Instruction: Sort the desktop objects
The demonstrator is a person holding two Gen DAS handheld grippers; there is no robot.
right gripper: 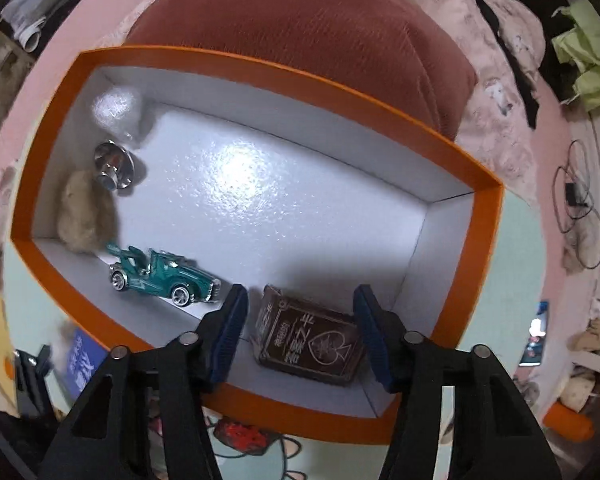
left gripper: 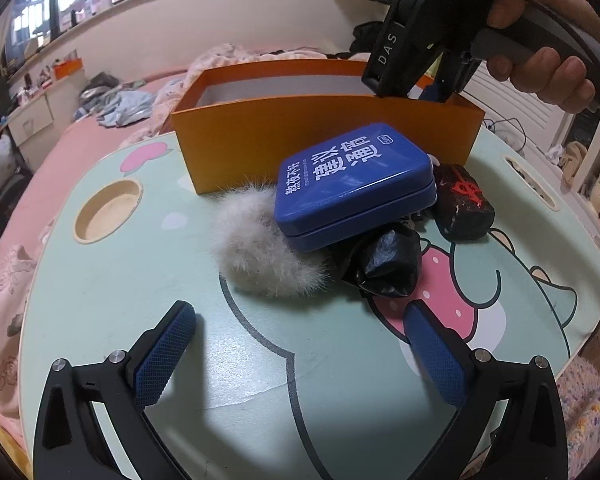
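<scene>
— While the left gripper (left gripper: 296, 344) hangs low over the pale green cartoon-printed tray table (left gripper: 140, 280), how do its blue-padded fingers stand?

— Spread wide, with nothing between them. Just beyond lies a heap: a fluffy white fur pompom (left gripper: 260, 248), a blue rectangular tin with white Chinese lettering (left gripper: 352, 184) leaning on the pompom, a crumpled black plastic bundle (left gripper: 388, 264) under the tin's near edge, and a black wrapped block with red marking (left gripper: 462, 204) to the right.

— And the orange cardboard box with the white lining (left gripper: 324, 136)?

— It stands on the table right behind the heap. The right gripper (right gripper: 300, 328) dips into its right-hand end from above, held by a hand (left gripper: 548, 60).

— Is that claw holding anything?

— Its fingers sit partly open on either side of a dark brown card pack with a spade emblem (right gripper: 312, 340), which rests on the box floor near the corner. Whether the pads touch the pack, I cannot tell.

— What else lies in the box?

— A teal toy car with chrome wheels (right gripper: 160, 276) along the near wall, a beige fluffy ball (right gripper: 84, 216), a shiny silver metal knob (right gripper: 112, 166), and a whitish round object, too blurred to name, (right gripper: 116, 110) in the far corner.
</scene>
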